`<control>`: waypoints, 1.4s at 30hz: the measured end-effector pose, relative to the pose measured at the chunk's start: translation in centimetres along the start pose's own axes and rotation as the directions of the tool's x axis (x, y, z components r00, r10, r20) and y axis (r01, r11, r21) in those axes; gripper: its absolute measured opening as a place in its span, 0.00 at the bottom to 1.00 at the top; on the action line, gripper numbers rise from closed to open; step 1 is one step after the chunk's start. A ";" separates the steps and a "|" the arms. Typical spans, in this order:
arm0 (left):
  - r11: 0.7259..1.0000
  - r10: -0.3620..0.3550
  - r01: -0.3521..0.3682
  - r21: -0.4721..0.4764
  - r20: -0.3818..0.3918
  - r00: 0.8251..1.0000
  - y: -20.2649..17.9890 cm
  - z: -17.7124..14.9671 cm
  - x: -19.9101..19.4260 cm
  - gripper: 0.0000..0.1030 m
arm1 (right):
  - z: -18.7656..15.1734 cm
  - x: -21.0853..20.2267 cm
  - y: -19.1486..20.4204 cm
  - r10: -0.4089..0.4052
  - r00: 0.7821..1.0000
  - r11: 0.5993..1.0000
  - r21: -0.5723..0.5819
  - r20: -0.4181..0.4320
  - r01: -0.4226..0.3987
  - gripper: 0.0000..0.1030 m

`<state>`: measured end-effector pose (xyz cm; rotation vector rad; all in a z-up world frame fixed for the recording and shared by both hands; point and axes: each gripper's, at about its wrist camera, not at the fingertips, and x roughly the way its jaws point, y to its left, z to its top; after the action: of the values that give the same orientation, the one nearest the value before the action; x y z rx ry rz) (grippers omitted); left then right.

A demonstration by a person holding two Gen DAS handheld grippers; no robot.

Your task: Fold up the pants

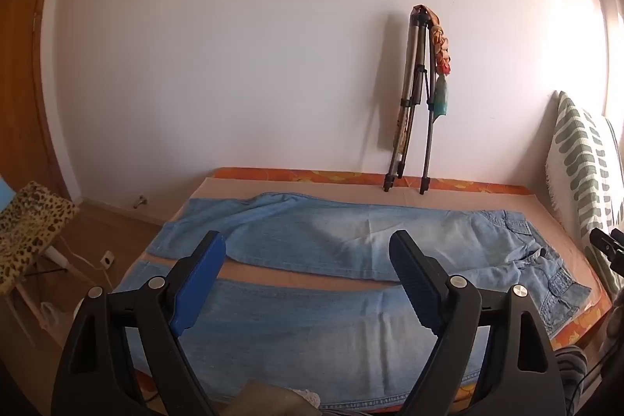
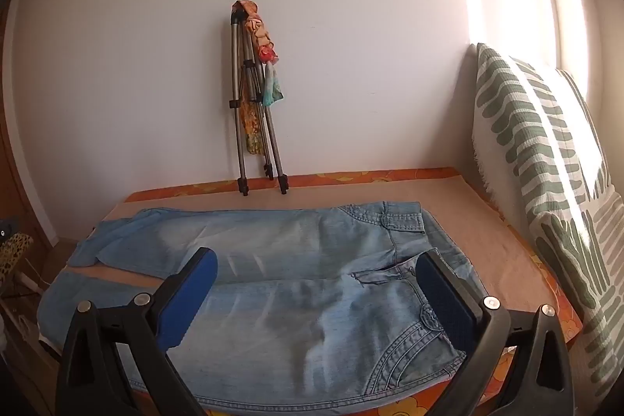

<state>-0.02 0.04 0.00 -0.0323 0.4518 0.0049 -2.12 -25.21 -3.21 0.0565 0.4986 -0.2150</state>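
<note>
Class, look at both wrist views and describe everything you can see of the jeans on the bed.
The jeans are light blue, faded denim with stitched pockets, belt loops and a cargo pocket. They lie flat and unfolded on the bed, legs spread apart towards the left with a strip of bed cover between them, waist at the right near the cushion. Only the bed touches them; neither gripper does.

Checked both wrist views and honestly couldn't read any text, label, brand or number on anything I had in front of me, nothing was legible
</note>
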 end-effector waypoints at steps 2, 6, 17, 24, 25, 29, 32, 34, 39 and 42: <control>1.000 -0.010 0.010 -0.006 -0.006 1.000 0.1 0.0 0.0 0.84 | 0.0 0.0 0.0 -0.001 1.000 1.000 0.002 -0.003 0.001 1.00; 1.000 -0.019 0.019 -0.021 -0.012 1.000 1.0 0.2 0.3 0.84 | 0.0 0.1 0.0 0.006 1.000 1.000 0.010 -0.009 -0.005 1.00; 1.000 -0.002 0.002 -0.020 -0.015 1.000 1.0 0.6 0.3 0.84 | 0.2 0.2 0.5 0.016 1.000 1.000 0.009 -0.014 -0.016 1.00; 1.000 -0.003 0.003 -0.018 -0.009 1.000 0.6 0.9 0.1 0.84 | 0.5 0.1 0.2 0.012 1.000 1.000 0.008 -0.012 -0.012 1.00; 1.000 -0.003 0.003 -0.018 -0.008 1.000 0.6 0.9 0.1 0.84 | 0.5 0.2 0.1 0.010 1.000 1.000 0.011 -0.011 -0.010 1.00; 1.000 -0.002 0.002 -0.018 -0.004 1.000 0.6 1.0 0.0 0.84 | 0.4 0.2 -0.2 0.009 1.000 1.000 0.022 -0.014 -0.009 1.00; 1.000 0.002 -0.002 -0.017 -0.001 1.000 0.5 1.2 0.0 0.84 | 0.3 0.3 -0.3 0.023 0.999 0.999 0.022 -0.026 -0.022 1.00; 1.000 0.002 -0.002 -0.019 -0.001 1.000 0.5 1.3 0.0 0.84 | 0.4 0.4 0.0 0.031 0.999 0.999 0.015 -0.031 -0.031 1.00; 1.000 0.005 -0.005 -0.018 0.003 1.000 0.5 1.2 -0.1 0.84 | 0.2 0.2 0.4 0.024 0.999 1.000 -0.004 -0.021 -0.024 1.00; 1.000 0.006 -0.006 -0.018 0.004 1.000 0.5 1.1 0.0 0.84 | 0.3 0.2 0.4 0.024 1.000 1.000 -0.006 -0.017 -0.024 1.00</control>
<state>0.45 0.60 1.03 -0.0485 0.4483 0.0148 -1.72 -24.86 -2.99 0.0582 0.5148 -0.1895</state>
